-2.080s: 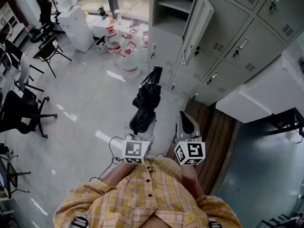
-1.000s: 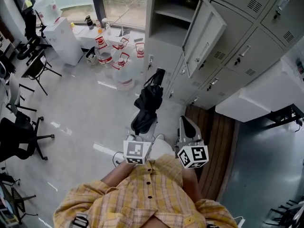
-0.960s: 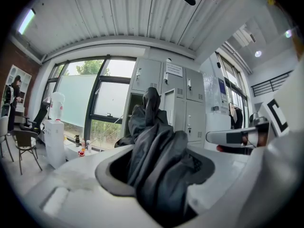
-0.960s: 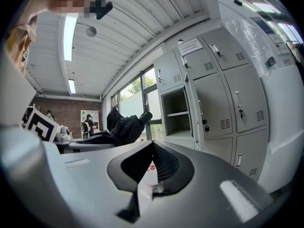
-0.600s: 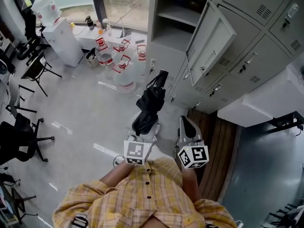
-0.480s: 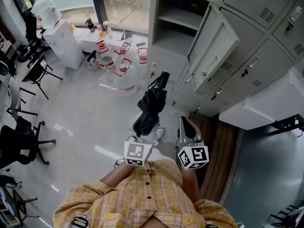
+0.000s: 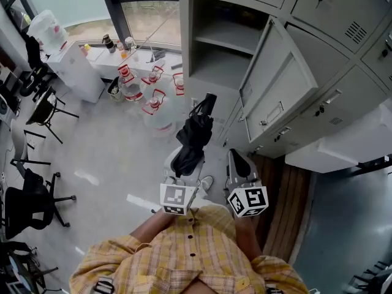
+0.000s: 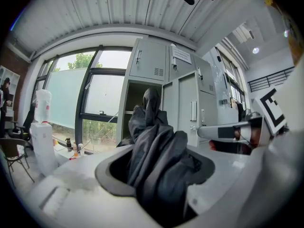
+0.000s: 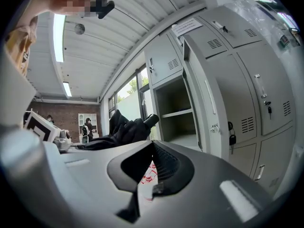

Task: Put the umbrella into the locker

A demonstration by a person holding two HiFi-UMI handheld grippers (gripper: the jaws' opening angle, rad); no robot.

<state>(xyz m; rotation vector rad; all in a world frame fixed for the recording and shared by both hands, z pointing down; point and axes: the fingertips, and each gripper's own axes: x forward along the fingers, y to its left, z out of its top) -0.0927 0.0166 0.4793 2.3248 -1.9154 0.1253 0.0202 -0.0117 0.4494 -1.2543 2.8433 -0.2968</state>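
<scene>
A folded black umbrella (image 7: 193,135) sticks out forward from my left gripper (image 7: 185,159), whose jaws are shut on its lower part. In the left gripper view the dark fabric (image 8: 156,156) fills the gap between the jaws, and its tip points at the open grey locker (image 8: 134,96). That locker (image 7: 220,48) stands ahead with its door (image 7: 275,84) swung out to the right and a shelf inside. My right gripper (image 7: 237,160) is beside the left one, shut and holding nothing. From the right gripper view (image 9: 152,146) the umbrella (image 9: 121,129) shows at left and the locker (image 9: 176,113) ahead.
Several large water bottles (image 7: 153,97) stand on the floor left of the locker, by a white dispenser (image 7: 64,57) and a window. Black chairs (image 7: 30,195) are at far left. A wooden platform (image 7: 288,195) runs along the closed lockers at right.
Both grippers have moved forward toward the locker with the umbrella still held. The open locker and its door now look nearer and larger in the head view.
</scene>
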